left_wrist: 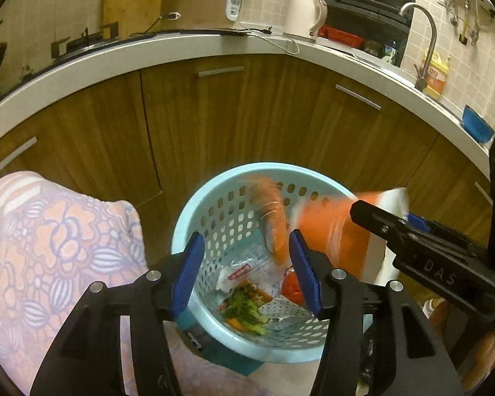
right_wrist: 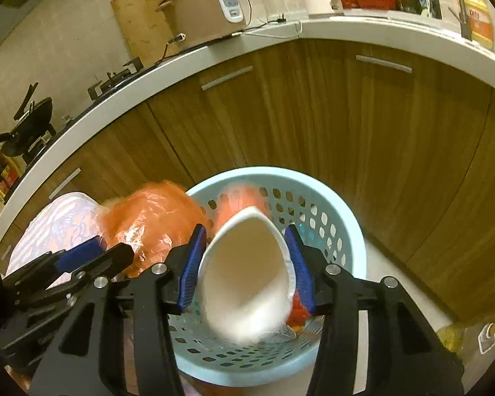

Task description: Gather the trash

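Right wrist view: right tongs (right_wrist: 244,264) apart, flanking orange-and-white paper cup (right_wrist: 247,283), blurred, over pale-blue perforated plastic bin (right_wrist: 343,211); contact unclear. Left tongs (left_wrist: 246,264) apart, empty. Step: dropping trash. Next: clear both tongs, fetch more.

Open left tongs (left_wrist: 246,265) over blue basket (left_wrist: 194,211) (trash inside)

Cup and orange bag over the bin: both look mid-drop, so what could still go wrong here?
1. The cup sits tilted and blurred between the right tongs; whether the pads still press it is unclear. It could snag or tumble past the bin rim.
2. The orange bag hangs blurred at the far wall of the bin, ahead of the open left tongs; it might drape over the edge.
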`<state>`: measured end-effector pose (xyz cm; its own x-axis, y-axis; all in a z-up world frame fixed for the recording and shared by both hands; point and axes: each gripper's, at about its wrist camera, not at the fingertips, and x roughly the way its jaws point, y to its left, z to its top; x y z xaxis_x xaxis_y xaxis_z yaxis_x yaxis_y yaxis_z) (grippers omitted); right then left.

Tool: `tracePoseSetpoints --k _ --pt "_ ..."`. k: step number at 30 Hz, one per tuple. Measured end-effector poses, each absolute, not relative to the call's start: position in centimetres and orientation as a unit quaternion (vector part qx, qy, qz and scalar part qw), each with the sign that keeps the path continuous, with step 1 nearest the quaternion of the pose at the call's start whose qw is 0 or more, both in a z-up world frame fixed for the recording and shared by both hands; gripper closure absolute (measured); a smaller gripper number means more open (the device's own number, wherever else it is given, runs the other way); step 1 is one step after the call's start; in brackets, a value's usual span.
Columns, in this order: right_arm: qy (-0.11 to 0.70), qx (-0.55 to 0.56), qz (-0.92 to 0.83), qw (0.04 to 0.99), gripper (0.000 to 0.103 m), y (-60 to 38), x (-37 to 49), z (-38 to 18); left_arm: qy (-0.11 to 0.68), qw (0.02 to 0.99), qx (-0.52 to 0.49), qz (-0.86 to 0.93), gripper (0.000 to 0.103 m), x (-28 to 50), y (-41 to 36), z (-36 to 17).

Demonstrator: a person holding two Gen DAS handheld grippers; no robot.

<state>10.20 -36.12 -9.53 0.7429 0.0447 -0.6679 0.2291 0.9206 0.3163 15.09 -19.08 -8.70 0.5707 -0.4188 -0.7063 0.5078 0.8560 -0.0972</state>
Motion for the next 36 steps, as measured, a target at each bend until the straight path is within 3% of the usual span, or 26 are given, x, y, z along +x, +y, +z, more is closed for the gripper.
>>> tracePoseSetpoints --k 11,22,36 --pt "0.333 0.175 -0.048 0.925 0.057 -34.9 8.6 -7.0 0.36 0.897 0.04 -0.253 0.047 13.5 -16.8 -7.0" --pt "0.266 0.114 -0.042 0.956 0.057 -30.0 5.3 -1.4 0.269 0.94 0.001 -0.209 0.019 8.8 -12.0 -1.6" --pt "0.224 0.058 -0.08 0.97 0.05 -25.1 2.4 -0.4 0.186 0.975 0.006 -0.122 0.011 5.5 -7.3 1.0"
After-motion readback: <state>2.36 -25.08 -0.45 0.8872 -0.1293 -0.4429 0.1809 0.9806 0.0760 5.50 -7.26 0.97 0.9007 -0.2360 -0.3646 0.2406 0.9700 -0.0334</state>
